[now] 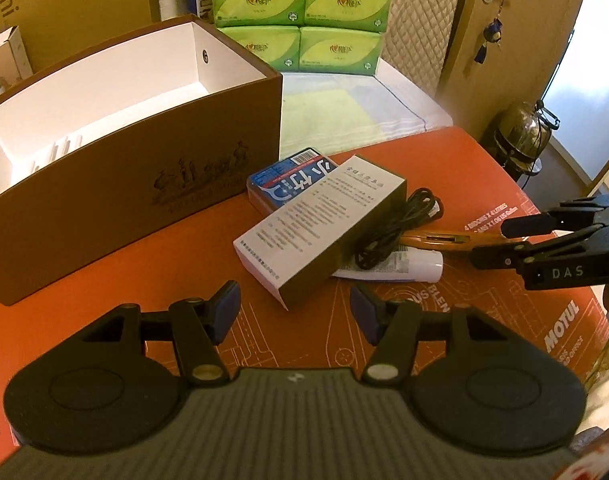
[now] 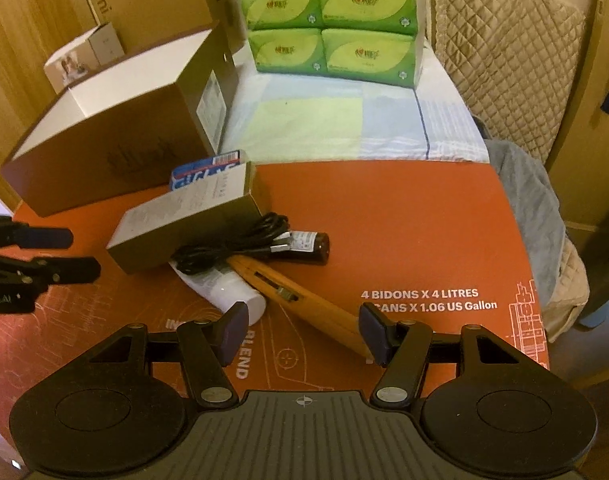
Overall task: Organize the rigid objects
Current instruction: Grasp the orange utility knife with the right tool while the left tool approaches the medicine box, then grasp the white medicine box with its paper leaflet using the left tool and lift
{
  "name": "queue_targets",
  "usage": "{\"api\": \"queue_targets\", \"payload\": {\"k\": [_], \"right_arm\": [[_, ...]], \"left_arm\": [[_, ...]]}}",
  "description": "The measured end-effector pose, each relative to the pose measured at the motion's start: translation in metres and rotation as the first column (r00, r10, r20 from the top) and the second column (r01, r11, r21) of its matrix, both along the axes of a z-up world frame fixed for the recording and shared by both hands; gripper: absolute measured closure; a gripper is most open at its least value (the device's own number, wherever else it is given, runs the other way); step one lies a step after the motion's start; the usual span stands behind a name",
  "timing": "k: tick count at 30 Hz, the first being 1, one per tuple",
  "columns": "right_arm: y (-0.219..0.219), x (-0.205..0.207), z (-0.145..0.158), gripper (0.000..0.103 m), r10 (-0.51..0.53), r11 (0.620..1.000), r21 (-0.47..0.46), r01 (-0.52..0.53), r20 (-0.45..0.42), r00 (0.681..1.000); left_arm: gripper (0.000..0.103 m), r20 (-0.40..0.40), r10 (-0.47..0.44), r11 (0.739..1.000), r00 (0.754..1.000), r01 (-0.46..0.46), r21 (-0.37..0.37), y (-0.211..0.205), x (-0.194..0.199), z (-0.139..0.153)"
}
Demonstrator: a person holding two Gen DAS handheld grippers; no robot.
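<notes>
Right gripper [image 2: 300, 334] hangs over the near edge of the pile w/ jaws apart, nothing between the pads, touching nothing; the orange utility knife [image 2: 304, 300] lies just ahead, its butt end next to the right-hand pad. Knife's long axis runs diagonally from that pad up-left toward the pile centre, so the jaws sit roughly across it, though not squarely. Left gripper [image 1: 294, 312] is likewise apart and empty, facing the grey carton [image 1: 320, 228], whose long axis runs from near-left to far-right; its near corner lies just ahead of the jaws. Everything sits on the orange bench [image 2: 404, 216]: blue box [image 1: 288, 178] behind and partly under the carton, black cable [image 2: 232, 250] coiled over knife and white tube [image 2: 228, 294], dark small bottle [image 2: 308, 245] beside the cable. Open brown storage box [image 1: 136, 184], seemingly the destination, stands to the left, touching none of the pile as far as I can tell. Judging by reach, right hand is nearer the knife and tube, left nearer the carton and the storage box. Cable draped over the knife could drag along if the knife is lifted first.
</notes>
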State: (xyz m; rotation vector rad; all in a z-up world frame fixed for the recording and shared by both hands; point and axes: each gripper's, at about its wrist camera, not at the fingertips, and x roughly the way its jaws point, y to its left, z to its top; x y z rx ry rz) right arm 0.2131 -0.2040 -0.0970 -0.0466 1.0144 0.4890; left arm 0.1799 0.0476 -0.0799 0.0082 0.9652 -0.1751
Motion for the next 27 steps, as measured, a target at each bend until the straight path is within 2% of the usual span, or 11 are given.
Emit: {"api": "queue_targets", "payload": {"k": [7, 14, 15, 16, 21, 23, 27], "right_arm": [[0.003, 0.009, -0.010, 0.045, 0.031, 0.999, -0.032, -0.032, -0.013, 0.999], [0.007, 0.012, -0.024, 0.045, 0.082, 0.993, -0.088, -0.083, -0.011, 0.997], [0.008, 0.012, -0.026, 0.047, 0.091, 0.991, -0.096, -0.091, -0.008, 0.996], [0.007, 0.012, -0.027, 0.056, 0.101, 0.990, -0.102, -0.101, -0.004, 0.995], [0.007, 0.002, -0.030, 0.069, 0.155, 0.977, -0.148, -0.151, 0.022, 0.988], [0.003, -0.003, -0.030, 0.076, 0.156, 0.979, -0.137, -0.153, 0.010, 0.988], [-0.008, -0.014, -0.029, 0.082, 0.117, 0.988, -0.102, -0.119, -0.026, 0.993]], "left_arm": [[0.046, -0.009, -0.023, 1.000, 1.000, 0.023, 0.009, 0.005, 0.010, -0.006], [0.045, -0.015, -0.107, 0.993, 0.994, 0.107, 0.049, 0.007, 0.021, -0.012], [0.045, -0.016, -0.119, 0.991, 0.993, 0.120, 0.054, 0.007, 0.023, -0.013], [0.045, -0.018, -0.133, 0.989, 0.991, 0.133, 0.059, 0.007, 0.025, -0.015], [0.044, -0.022, -0.194, 0.978, 0.981, 0.195, 0.073, 0.004, 0.035, -0.019], [0.043, -0.020, -0.222, 0.972, 0.975, 0.223, 0.076, 0.003, 0.040, -0.021], [0.039, -0.025, -0.281, 0.955, 0.959, 0.282, 0.090, 0.000, 0.051, -0.025]]}}
